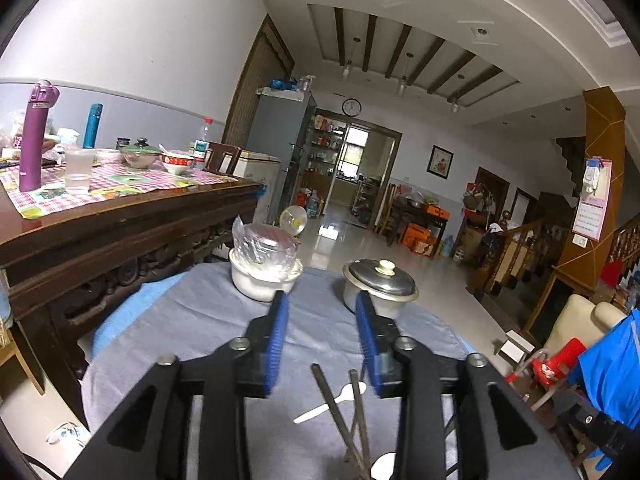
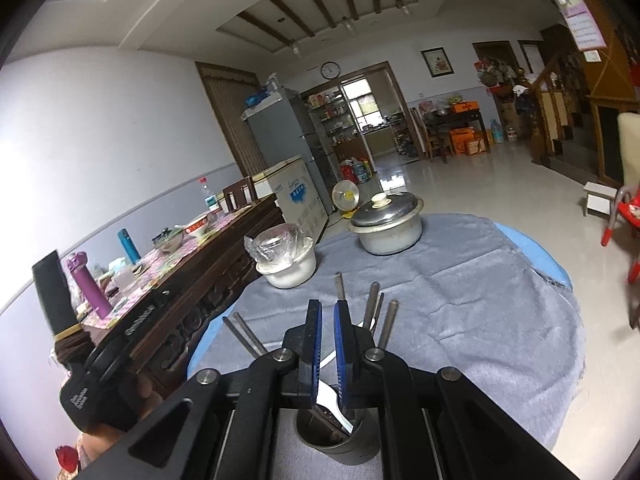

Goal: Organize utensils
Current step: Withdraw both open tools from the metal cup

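Note:
A dark cylindrical utensil holder point(image 2: 340, 436) stands on the grey cloth just under my right gripper point(image 2: 328, 306). Several metal chopsticks point(image 2: 372, 300) fan out of it, and a white plastic spoon point(image 2: 340, 412) sits inside. The right gripper's blue pads are shut above the holder, and I see nothing held between them. In the left wrist view the same chopsticks point(image 1: 325, 390) and a white spoon point(image 1: 316, 412) show low between the fingers. My left gripper point(image 1: 322, 300) stands open over them, with nothing between its pads.
On the round table's grey cloth point(image 1: 192, 320) stand a lidded metal pot point(image 1: 380, 284) and a white pot holding a plastic-wrapped bowl point(image 1: 266, 272). A dark wooden table point(image 1: 120, 216) with bottles, cups and bowls runs along the left. A red chair point(image 2: 624, 216) stands right.

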A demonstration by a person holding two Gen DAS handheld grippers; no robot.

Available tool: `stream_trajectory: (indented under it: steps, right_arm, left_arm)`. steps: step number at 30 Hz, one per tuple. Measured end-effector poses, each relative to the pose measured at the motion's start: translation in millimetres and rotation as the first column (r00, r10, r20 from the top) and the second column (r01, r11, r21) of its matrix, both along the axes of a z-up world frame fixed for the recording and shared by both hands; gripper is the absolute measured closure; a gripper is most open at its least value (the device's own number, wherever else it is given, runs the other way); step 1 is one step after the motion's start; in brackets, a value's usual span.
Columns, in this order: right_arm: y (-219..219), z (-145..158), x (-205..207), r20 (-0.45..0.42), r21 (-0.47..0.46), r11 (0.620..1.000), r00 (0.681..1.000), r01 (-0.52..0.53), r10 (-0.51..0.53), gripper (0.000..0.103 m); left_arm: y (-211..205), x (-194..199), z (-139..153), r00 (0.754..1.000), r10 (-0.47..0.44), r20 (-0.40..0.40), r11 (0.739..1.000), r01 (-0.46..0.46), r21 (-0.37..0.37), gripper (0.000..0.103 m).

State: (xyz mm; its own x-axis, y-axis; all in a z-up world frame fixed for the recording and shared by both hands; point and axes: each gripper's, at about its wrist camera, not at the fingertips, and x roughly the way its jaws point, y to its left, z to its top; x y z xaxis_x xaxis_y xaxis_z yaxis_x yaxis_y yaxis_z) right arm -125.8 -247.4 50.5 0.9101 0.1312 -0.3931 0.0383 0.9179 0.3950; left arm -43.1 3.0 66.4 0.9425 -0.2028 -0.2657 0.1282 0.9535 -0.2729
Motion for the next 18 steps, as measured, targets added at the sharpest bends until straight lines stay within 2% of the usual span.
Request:
stream_trajectory:
  steps: [5,10,12,14,16,18]
  right_arm:
    - [-5.8,1.4,-3.6,0.007,0.011,1.000,1.000,0.027,-0.027,0.096]
    - [-16.4,0.9,-4.0,-0.003,0.042,0.998,0.999,0.049,-0.049,0.096]
    - [-21.1,0.7,-5.4,-0.009,0.039,0.997,0.998,0.066,-0.066,0.095]
    - [-27.4,0.1,-6.8,-0.016,0.044,0.995,0.996,0.087,-0.086,0.092]
    - [-35.7,-1.5,-8.5,-0.022,0.061,0.992,0.994,0.112,-0.111,0.079]
    - [-43.9,-2.6,-10.8,-0.022,0.069,0.987,0.990,0.142,-0.141,0.078]
  left_arm:
    - [16.6,0.9,-2.0,0.999,0.038,0.000,0.999,-0.038,-0.008,0.053]
    - [33.1,5.2,-7.5,0.997,0.070,-0.022,0.997,-0.071,-0.016,0.049]
    - [39.5,8.3,-9.7,0.996,0.081,-0.031,0.997,-0.082,-0.012,0.043]
    - [45.3,11.2,-12.1,0.995,0.090,-0.046,0.996,-0.091,-0.005,0.043]
    - [52.4,14.8,-15.7,0.993,0.101,-0.063,0.995,-0.101,0.000,0.042]
    - [57.0,21.5,-22.3,0.991,0.096,-0.094,0.995,-0.095,0.019,0.041]
